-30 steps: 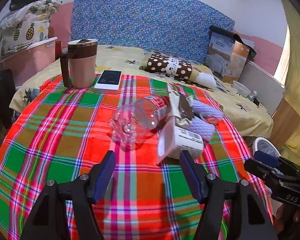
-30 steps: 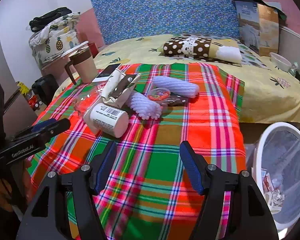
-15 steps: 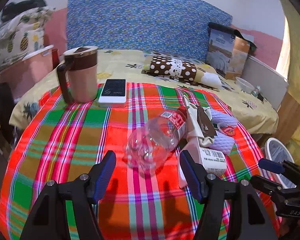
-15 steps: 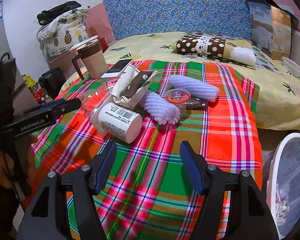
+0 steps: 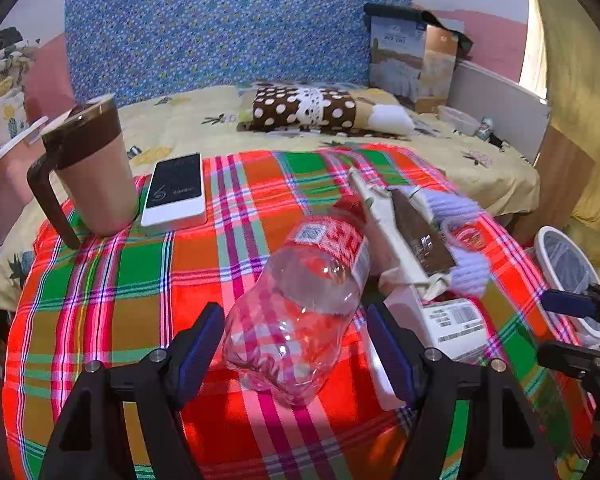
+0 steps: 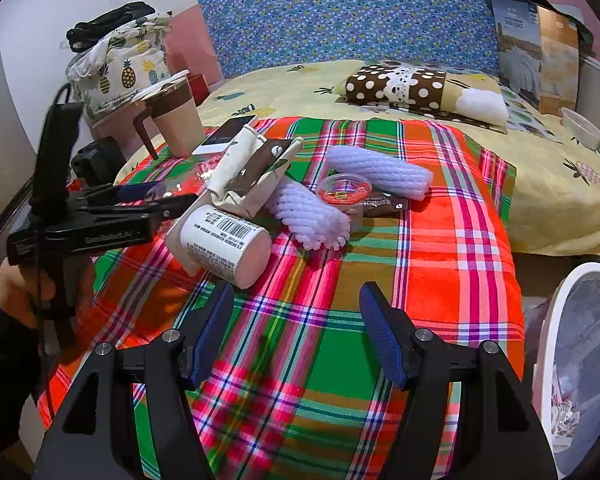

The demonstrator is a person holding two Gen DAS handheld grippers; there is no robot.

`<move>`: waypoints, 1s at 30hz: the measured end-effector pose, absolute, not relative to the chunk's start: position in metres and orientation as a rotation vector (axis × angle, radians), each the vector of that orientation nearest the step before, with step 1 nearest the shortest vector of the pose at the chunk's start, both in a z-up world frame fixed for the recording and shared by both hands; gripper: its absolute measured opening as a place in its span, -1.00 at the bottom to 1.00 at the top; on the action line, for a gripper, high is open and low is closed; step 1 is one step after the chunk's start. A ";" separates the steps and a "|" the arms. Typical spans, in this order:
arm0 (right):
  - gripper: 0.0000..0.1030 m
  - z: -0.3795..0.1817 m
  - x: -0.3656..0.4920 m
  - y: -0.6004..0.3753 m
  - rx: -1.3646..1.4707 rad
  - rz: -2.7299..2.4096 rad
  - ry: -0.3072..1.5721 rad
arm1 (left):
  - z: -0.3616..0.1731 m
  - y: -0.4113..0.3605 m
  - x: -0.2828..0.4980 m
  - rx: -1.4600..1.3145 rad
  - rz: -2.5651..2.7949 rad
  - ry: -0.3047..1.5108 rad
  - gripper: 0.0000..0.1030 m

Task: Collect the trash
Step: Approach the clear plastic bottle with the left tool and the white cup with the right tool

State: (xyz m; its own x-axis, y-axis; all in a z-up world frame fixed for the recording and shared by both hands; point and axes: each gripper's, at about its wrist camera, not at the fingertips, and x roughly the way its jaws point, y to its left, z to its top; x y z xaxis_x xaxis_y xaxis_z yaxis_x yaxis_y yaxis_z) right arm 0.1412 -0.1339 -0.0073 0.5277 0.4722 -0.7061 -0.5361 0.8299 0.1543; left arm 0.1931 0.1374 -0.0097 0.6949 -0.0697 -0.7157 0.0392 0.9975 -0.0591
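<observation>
A clear plastic bottle (image 5: pixel 300 300) with a red label lies on its side mid-tabletop, beside a toppled white paper cup (image 6: pixel 224 240), foam sleeves (image 6: pixel 308 216) and wrappers (image 6: pixel 252 176).

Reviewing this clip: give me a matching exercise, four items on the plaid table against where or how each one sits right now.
Items:
1. clear plastic bottle
2. tan mug
3. white phone
4. white paper cup

Places:
A. upright at the table's far left
B. lying flat beside the mug
C. on its side between the open left gripper fingers
D. on its side, barcode up, ahead of the right gripper

Pairs: 1-C, 2-A, 3-B, 4-D
</observation>
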 end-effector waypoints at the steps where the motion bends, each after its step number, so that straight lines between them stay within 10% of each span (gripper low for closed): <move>1: 0.29 -0.007 0.141 -0.134 -0.087 0.603 0.816 | -0.011 0.139 0.192 -0.053 -0.058 0.800 0.35; 30: 0.29 -0.008 0.155 -0.072 -0.363 0.920 0.749 | 0.003 0.164 0.080 -0.179 -0.013 0.764 0.26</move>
State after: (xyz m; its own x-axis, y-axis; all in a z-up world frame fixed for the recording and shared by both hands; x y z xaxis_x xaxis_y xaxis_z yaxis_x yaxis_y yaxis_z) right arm 0.1552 -0.0722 -0.0084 0.3822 0.5822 -0.7176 -0.8207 0.5708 0.0261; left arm 0.0803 0.1636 0.0026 0.7231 -0.0764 -0.6865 -0.0535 0.9847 -0.1659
